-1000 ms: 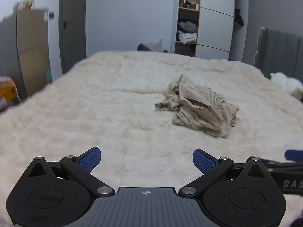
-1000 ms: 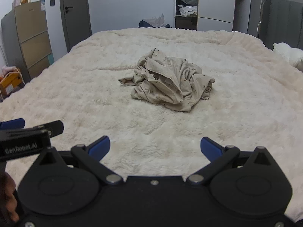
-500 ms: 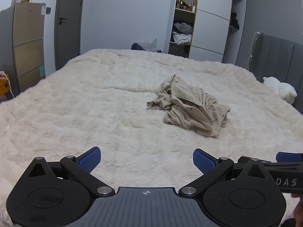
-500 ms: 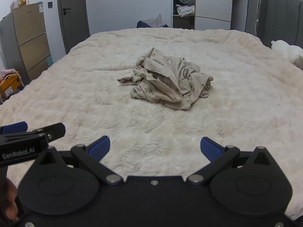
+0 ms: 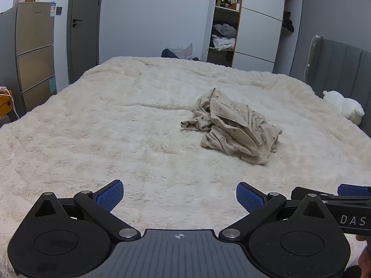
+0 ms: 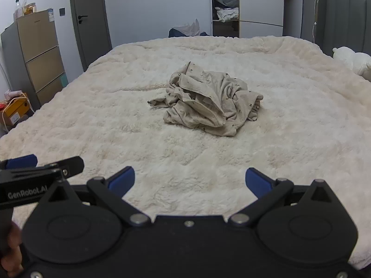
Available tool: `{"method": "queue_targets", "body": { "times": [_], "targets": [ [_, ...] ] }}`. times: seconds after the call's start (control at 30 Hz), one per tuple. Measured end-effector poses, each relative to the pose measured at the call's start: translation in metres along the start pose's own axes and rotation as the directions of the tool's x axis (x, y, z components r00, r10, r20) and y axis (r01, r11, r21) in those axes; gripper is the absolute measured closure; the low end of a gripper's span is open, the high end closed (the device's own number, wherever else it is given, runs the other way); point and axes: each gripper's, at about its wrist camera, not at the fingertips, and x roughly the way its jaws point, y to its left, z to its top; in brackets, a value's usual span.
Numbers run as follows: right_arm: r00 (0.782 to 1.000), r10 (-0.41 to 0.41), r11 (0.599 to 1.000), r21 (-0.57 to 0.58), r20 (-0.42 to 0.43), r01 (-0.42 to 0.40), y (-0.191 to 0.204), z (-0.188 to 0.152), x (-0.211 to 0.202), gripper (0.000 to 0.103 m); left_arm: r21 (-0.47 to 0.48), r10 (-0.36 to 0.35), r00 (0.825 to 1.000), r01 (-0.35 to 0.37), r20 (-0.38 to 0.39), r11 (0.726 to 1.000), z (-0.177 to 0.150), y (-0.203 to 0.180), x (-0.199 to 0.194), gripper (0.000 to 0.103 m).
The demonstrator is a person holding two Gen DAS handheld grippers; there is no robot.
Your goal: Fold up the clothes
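1 crumpled garment [image 6: 208, 102] beyond hand-held grippers [image 6: 190, 181]

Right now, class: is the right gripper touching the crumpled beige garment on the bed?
Apart. The right wrist view shows the right gripper open, with bare fluffy blanket between its fingers and the garment.

1. We saw a bed under a cream shaggy blanket [image 5: 120, 125] filling the room.
2. A grey door [image 6: 89, 18] stood shut in the pale far wall.
3. A tan drawer cabinet [image 5: 34, 53] stood left; a white wardrobe [image 5: 257, 25] with open shelves and a grey headboard [image 6: 343, 20] stood right.
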Motion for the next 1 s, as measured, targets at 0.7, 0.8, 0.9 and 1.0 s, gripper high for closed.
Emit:
{"method": "queue_targets", "body": {
  "times": [0.7, 0.8, 0.9, 1.0],
  "targets": [
    [0.999, -0.03, 0.999, -0.046, -0.017, 0.029, -0.002, 0.017, 0.044, 0.001, 0.026, -0.004, 1.0, 0.005, -0.012, 1.0, 0.017, -0.001, 0.051, 0.0],
    [0.999, -0.04, 0.998, -0.058, -0.019, 0.039, -0.005, 0.025, 0.061, 0.001, 0.044, -0.024, 1.0, 0.024, -0.004, 0.999, 0.03, -0.007, 0.071, 0.0],
    [0.999, -0.05, 0.996, -0.071, -0.021, 0.049, -0.008, 0.033, 0.079, 0.001, 0.076, -0.061, 0.998, 0.06, 0.0, 0.995, 0.042, -0.014, 0.092, 0.0],
    [0.998, -0.06, 0.995, -0.083, -0.022, 0.058, -0.011, 0.041, 0.096, 0.003, 0.088, -0.111, 0.994, 0.111, -0.006, 0.99, 0.051, -0.018, 0.117, 0.0]
  ]
}}
